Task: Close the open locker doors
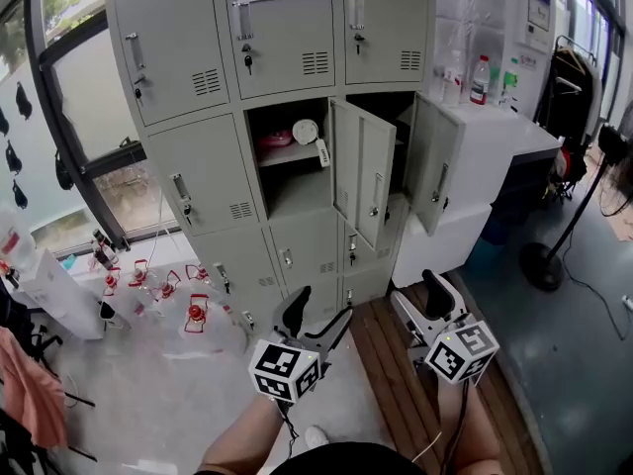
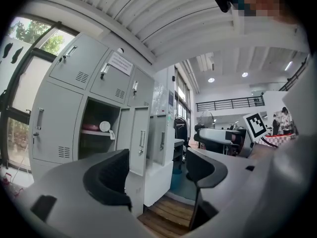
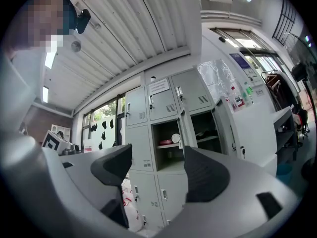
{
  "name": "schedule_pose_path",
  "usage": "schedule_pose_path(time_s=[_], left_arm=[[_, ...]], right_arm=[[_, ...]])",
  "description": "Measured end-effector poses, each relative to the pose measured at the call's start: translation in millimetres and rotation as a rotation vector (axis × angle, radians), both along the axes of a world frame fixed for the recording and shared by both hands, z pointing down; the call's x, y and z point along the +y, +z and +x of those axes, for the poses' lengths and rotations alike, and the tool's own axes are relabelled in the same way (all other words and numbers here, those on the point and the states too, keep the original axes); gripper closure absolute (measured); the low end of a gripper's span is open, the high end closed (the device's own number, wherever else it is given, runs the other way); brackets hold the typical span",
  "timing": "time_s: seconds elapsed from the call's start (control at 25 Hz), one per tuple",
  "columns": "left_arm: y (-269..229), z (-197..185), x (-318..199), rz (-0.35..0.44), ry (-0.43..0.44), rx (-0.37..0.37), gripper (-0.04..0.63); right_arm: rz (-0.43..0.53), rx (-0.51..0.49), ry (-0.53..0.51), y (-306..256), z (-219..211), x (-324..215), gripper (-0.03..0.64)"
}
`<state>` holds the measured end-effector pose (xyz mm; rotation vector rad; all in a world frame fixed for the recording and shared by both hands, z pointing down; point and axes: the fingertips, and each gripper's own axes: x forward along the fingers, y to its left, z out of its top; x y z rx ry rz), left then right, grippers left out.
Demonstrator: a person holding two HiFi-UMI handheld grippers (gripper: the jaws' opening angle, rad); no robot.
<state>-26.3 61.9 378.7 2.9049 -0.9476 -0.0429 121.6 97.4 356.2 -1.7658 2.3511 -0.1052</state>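
- I'm looking into a workshop corner with a tall window on the left and a wooden floor strip below me.
- The locker bank stands ahead, and 2 doors in its middle row hang open: the middle door and the right door.
- I judge this as the approach. Next I must bring a claw to each door's outer face and push it flush.
- The middle compartment has a shelf holding a pink thing and a white round thing. The right compartment is too dark to tell.
- The left claw and right claw are both spread with nothing between the jaws, well apart from the doors.
- Bottles stand on the white counter at the right.
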Motion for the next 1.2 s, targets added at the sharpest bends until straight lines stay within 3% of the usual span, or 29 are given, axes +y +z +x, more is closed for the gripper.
schedule_pose_path(time_s=[0.6, 1.2], left_arm=[[7.4, -30.4, -67.3, -0.012, 0.105, 0.0, 0.23], [13.1, 14.5, -114.4, -0.012, 0.128, -0.013, 0.23]], right_arm=[[-0.011, 0.007, 0.094, -3.7, -28.7, -62.1, 0.285], [0.004, 0.009, 0.095, -11.5, 12.3, -119.6, 0.288]])
